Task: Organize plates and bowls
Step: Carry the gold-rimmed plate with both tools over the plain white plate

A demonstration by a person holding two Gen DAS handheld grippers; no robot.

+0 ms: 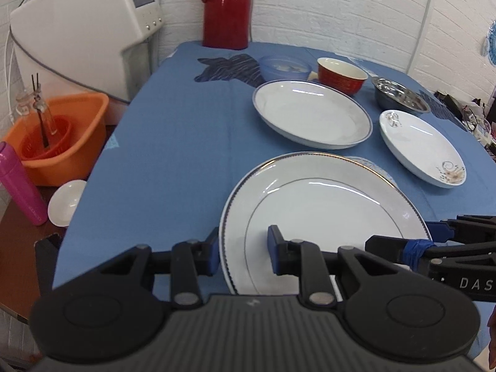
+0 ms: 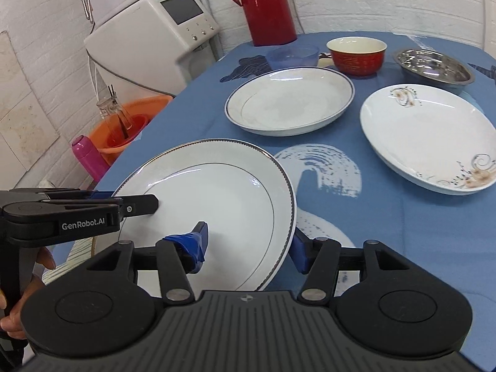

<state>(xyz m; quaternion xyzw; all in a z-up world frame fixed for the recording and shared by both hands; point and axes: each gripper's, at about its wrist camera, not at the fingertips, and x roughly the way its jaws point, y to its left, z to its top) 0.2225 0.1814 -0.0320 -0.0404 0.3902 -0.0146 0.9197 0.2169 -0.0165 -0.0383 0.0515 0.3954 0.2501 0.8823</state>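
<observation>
A large white plate (image 1: 322, 204) (image 2: 217, 198) with a thin dark rim lies at the near edge of the blue-clothed table (image 1: 173, 142). My left gripper (image 1: 244, 248) is open and straddles its left rim, one finger outside and one over the plate. My right gripper (image 2: 249, 245) is open astride the right rim in the same way. Behind are a blue-rimmed deep white plate (image 1: 313, 114) (image 2: 288, 102), a floral plate (image 1: 423, 145) (image 2: 431, 136), a red bowl (image 1: 341, 77) (image 2: 356, 55), a steel bowl (image 1: 400, 94) (image 2: 434, 65) and a translucent blue bowl (image 1: 283, 68) (image 2: 293, 55).
A red thermos jug (image 1: 228, 9) stands at the table's far edge. Left of the table are a white appliance (image 1: 80, 31), an orange basin (image 1: 62, 142) holding a glass bottle, a pink bottle (image 1: 20, 186) and a small white bowl (image 1: 66, 201). A hand (image 2: 18, 310) holds the left gripper.
</observation>
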